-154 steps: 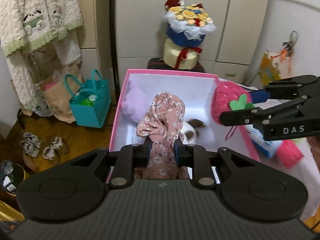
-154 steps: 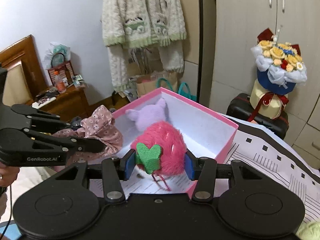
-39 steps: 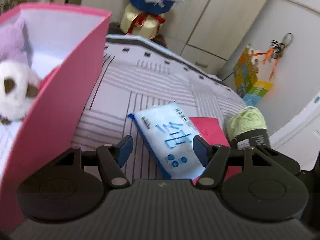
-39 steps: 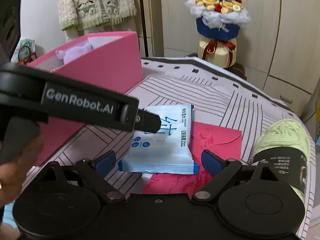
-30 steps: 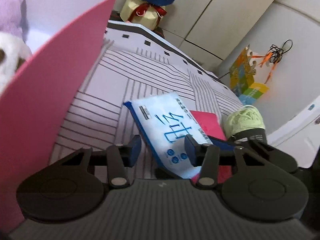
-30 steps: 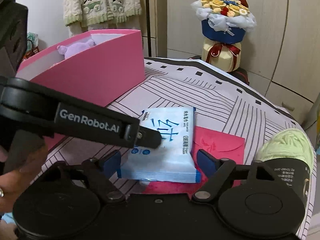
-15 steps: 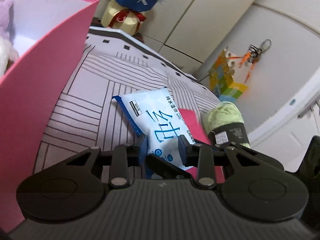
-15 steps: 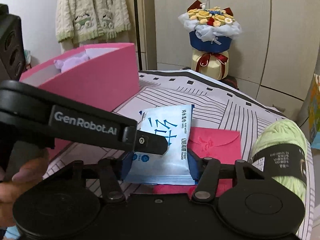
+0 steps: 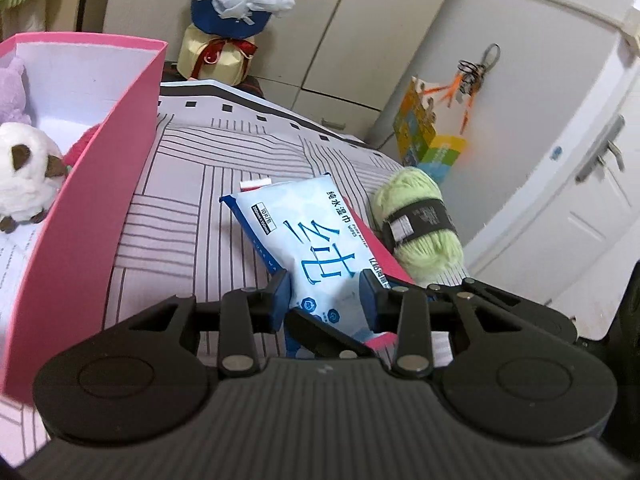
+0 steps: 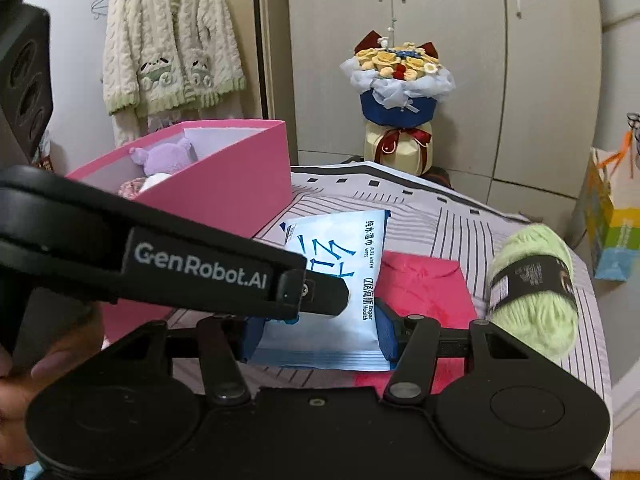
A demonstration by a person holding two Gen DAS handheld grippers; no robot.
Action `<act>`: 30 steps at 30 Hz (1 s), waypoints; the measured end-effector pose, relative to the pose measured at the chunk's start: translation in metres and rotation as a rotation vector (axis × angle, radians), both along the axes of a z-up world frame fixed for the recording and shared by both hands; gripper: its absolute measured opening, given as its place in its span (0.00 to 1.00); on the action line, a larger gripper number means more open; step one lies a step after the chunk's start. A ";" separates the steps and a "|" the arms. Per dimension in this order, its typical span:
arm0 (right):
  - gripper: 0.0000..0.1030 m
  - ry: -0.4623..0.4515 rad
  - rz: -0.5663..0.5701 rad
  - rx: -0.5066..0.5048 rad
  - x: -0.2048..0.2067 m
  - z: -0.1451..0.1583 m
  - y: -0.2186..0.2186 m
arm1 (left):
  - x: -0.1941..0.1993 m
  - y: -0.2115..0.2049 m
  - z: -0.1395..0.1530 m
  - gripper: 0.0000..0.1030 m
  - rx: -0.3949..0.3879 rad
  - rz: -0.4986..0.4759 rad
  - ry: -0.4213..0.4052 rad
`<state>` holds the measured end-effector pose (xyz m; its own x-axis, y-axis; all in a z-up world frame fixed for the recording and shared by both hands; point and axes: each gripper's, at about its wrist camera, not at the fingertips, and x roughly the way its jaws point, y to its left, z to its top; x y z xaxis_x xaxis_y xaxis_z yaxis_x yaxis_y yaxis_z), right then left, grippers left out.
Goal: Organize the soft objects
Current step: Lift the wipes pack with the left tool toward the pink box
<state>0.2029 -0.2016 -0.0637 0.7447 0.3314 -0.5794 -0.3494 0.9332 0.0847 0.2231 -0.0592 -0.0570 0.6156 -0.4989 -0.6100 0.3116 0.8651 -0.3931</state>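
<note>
Striped cloth (image 9: 192,168) covers the surface, with grey cupboards (image 10: 440,60) behind it and a paper bouquet (image 10: 398,80) standing at the far edge. On the left sits a pink box (image 9: 120,160) with an open top; inside it lie a purple plush (image 10: 164,158) and a white plush (image 9: 24,172).

Near the middle of the cloth lies a pale blue wipes pack (image 9: 316,240), partly over a red envelope (image 10: 424,284). Just right of the envelope lies a green yarn ball (image 10: 532,280) with a black band, on its side.

Both claws are at the pack. In the left wrist view, the left gripper (image 9: 324,300) has its blue pads at either side of the pack's near end, pinching it. In the right wrist view, the right gripper (image 10: 318,334) has its pads pressed to the pack's two long edges near the bottom corners, also pinching it. The left gripper's arm crosses in front of the right camera, its tip over the pack's printed face.

A cream knit cardigan (image 10: 168,52) hangs on the wall behind the box, and a colourful bag (image 9: 428,136) stands beyond the yarn by a white door (image 9: 560,160).
</note>
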 end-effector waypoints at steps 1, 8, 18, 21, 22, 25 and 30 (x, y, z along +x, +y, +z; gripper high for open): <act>0.59 0.007 -0.003 0.009 -0.004 0.000 0.000 | -0.006 0.001 0.002 0.34 0.010 -0.011 -0.001; 0.59 0.010 -0.025 0.035 -0.040 -0.001 0.010 | -0.039 0.006 0.005 0.34 0.061 -0.014 -0.007; 0.59 0.078 -0.001 0.097 -0.077 0.000 0.018 | -0.084 0.018 0.008 0.34 0.122 -0.031 -0.006; 0.59 0.084 0.012 0.089 -0.089 0.005 0.022 | -0.097 0.025 0.012 0.35 0.122 -0.049 0.000; 0.59 0.092 0.018 0.087 -0.094 0.008 0.024 | -0.101 0.028 0.014 0.35 0.123 -0.056 0.002; 0.59 0.101 0.037 0.065 -0.105 0.017 0.032 | -0.114 0.036 0.021 0.35 0.121 -0.071 0.013; 0.59 0.111 0.071 0.007 -0.123 0.040 0.047 | -0.131 0.048 0.039 0.35 0.110 -0.087 0.028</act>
